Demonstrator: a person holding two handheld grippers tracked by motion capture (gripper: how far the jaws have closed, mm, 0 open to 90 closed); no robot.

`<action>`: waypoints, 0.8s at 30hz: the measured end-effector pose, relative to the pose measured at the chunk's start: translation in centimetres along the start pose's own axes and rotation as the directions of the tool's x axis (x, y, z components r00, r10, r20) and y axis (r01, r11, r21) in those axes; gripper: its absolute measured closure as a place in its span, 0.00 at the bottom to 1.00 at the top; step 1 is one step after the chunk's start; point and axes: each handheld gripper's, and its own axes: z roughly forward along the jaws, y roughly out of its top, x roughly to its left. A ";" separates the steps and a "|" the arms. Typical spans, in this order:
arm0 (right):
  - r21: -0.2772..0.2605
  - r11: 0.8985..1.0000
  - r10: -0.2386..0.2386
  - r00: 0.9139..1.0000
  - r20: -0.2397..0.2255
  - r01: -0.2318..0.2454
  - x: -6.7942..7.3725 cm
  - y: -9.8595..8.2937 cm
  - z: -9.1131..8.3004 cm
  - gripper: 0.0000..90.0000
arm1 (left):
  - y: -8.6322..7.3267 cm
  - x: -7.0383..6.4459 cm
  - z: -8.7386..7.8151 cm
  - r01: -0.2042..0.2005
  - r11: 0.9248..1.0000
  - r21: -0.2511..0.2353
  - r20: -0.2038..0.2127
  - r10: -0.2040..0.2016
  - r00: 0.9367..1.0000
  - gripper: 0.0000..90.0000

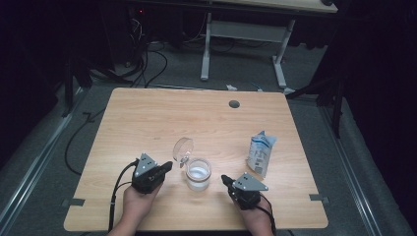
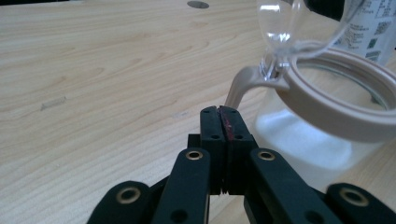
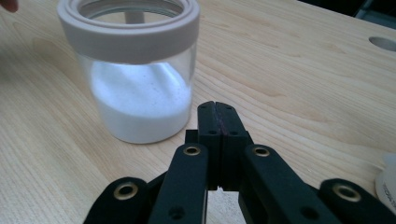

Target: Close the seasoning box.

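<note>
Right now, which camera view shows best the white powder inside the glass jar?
The right gripper view: the white powder shows side-on through the clear wall of the glass jar, with its sloped top visible. The high view shows it as a small white patch seen from above. In the left gripper view the rim hides part of it.

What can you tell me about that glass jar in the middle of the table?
The jar is clear glass with a pale beige collar around its mouth. Its hinged clear lid stands flipped open, up and behind the mouth. White powder fills roughly the lower half. It stands upright on the wooden table, between the left gripper and right gripper, neither touching it.
</note>
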 end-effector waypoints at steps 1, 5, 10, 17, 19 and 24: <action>-0.004 1.000 -0.007 1.000 -0.003 0.007 0.1 0.1 0.0 1.00 | 0.2 -0.1 0.0 0.002 1.000 -0.004 -0.001 -0.002 1.000 1.00; -0.001 1.000 -0.019 1.000 -0.008 0.019 0.5 0.3 0.3 1.00 | 1.2 -0.2 -0.1 -0.003 1.000 -0.017 -0.007 0.003 1.000 1.00; 0.010 0.999 -0.039 0.999 -0.026 0.039 1.0 0.4 0.7 1.00 | 1.9 -0.1 -0.1 0.007 0.999 -0.036 -0.011 -0.007 1.000 1.00; 0.010 0.998 -0.067 0.997 -0.048 0.068 1.7 0.6 1.2 1.00 | 2.6 0.0 -0.2 0.024 0.998 -0.059 -0.009 -0.025 1.000 1.00; 0.009 0.997 -0.076 0.996 -0.051 0.076 1.9 0.7 1.3 1.00 | 2.8 -0.1 -0.2 0.022 0.998 -0.066 -0.004 -0.022 1.000 1.00; 0.008 0.997 -0.081 0.995 -0.055 0.081 2.1 0.7 1.4 1.00 | 3.1 -0.6 -0.1 0.017 0.997 -0.080 0.009 -0.017 1.000 1.00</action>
